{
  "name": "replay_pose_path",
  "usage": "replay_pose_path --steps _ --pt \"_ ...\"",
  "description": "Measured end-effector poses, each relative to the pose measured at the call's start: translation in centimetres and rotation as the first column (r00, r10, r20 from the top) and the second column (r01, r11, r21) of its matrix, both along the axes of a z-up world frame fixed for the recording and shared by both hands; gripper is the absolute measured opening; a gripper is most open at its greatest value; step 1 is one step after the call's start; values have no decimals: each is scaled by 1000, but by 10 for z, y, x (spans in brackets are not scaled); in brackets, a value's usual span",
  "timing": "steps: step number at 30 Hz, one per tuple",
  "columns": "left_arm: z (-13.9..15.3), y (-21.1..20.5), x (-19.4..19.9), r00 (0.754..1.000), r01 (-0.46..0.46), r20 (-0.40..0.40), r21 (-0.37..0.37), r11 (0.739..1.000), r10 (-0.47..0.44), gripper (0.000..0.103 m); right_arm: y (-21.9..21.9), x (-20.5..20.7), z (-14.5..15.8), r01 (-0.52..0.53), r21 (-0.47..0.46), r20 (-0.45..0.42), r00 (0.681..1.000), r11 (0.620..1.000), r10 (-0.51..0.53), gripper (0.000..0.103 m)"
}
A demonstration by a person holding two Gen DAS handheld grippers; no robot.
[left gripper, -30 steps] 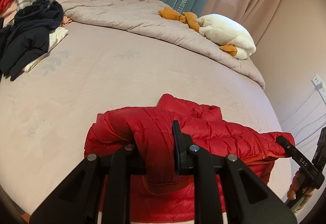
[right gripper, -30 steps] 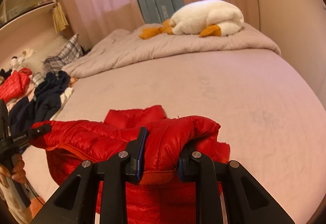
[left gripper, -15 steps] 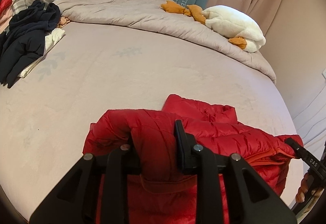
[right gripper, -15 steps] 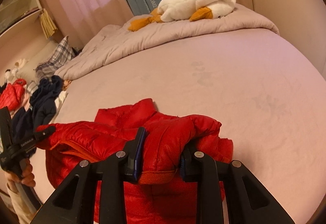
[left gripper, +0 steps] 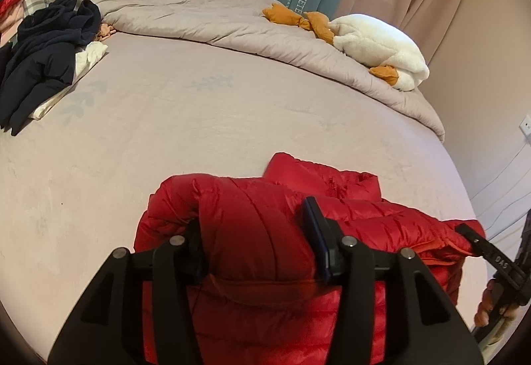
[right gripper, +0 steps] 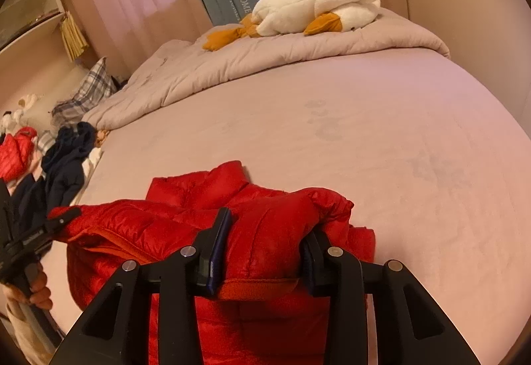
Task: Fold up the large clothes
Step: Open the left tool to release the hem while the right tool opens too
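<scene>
Across the bed (left gripper: 205, 132), the red puffer jacket (left gripper: 265, 232) lies crosswise at the near edge, left gripper (left gripper: 255, 239) and right gripper (right gripper: 265, 242) each straddling a folded end, fingers just easing apart, barely pressing.

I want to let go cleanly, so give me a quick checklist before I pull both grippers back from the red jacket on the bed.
1. Red puffer jacket resting on the bed: ok.
2. Left gripper jaws have just been opening, jacket fold between them; fully released: cannot tell.
3. Right gripper likewise just opening around a fold; free of fabric: cannot tell.
4. Fold lying flat: not ok, it bulges between the jaws.
5. Dark clothes pile apart from the jacket: ok.
6. Plush goose far off on the duvet: ok.
</scene>
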State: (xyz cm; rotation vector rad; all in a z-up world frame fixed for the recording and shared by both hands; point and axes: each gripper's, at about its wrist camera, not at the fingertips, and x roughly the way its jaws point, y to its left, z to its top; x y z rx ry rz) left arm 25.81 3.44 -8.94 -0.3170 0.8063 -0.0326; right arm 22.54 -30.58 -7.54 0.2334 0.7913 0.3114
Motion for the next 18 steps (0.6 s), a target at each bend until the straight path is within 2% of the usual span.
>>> replay_pose_path --steps 10,18 --pt "20 2 -29 999 7 34 -33 999 -6 56 2 -2 3 7 -14 17 1000 1000 -7 38" --pt "38 6 -49 995 1 99 -1 1000 -1 59 -2 -7 7 29 -10 42 999 1000 -28 50"
